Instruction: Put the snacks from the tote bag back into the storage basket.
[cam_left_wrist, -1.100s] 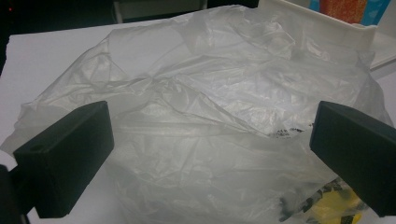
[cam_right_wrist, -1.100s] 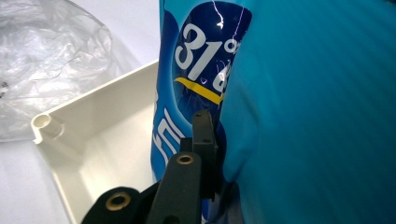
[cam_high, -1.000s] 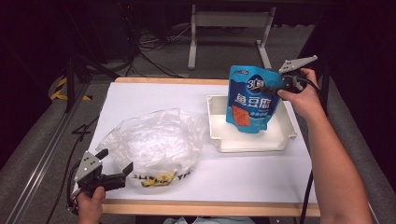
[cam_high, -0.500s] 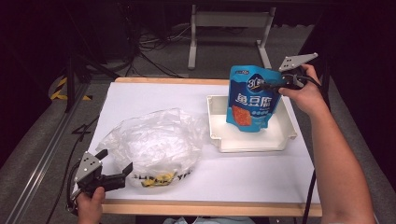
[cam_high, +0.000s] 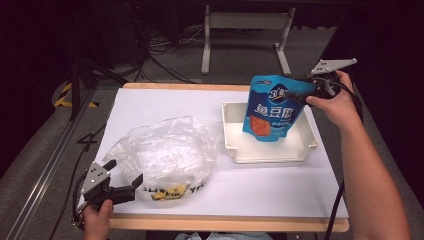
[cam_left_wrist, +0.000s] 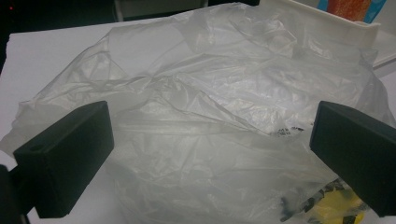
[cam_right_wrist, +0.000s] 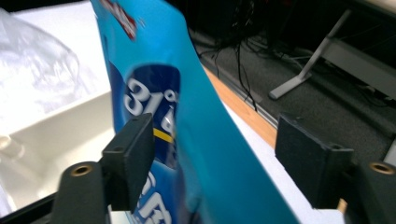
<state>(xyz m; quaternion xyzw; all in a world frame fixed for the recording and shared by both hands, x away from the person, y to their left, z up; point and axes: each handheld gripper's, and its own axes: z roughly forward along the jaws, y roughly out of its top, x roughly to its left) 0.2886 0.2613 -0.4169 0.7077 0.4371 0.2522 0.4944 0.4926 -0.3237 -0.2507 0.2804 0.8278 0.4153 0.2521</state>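
- White table (cam_high: 170, 107) carries one white tray (cam_high: 270, 150) and one clear plastic bag (cam_high: 167, 150).
- Left gripper (cam_high: 120, 187): jaws apart beside that bag.
- Right gripper (cam_high: 300, 92): jaws just opening, one blue pouch (cam_high: 272, 107) standing between them.

Left gripper (cam_high: 131, 187) held low at near left table edge, left hand (cam_high: 96, 220) wrapped round its body, jaws level and spread wide, nothing pinched between pads. Right forearm (cam_high: 367, 175) stretched forward along right side, right hand (cam_high: 336, 100) raised, right gripper (cam_high: 295, 92) pointing leftward in high view. Jaws just been opening; in right gripper view pads stand well apart, no longer pressing on what sits between them
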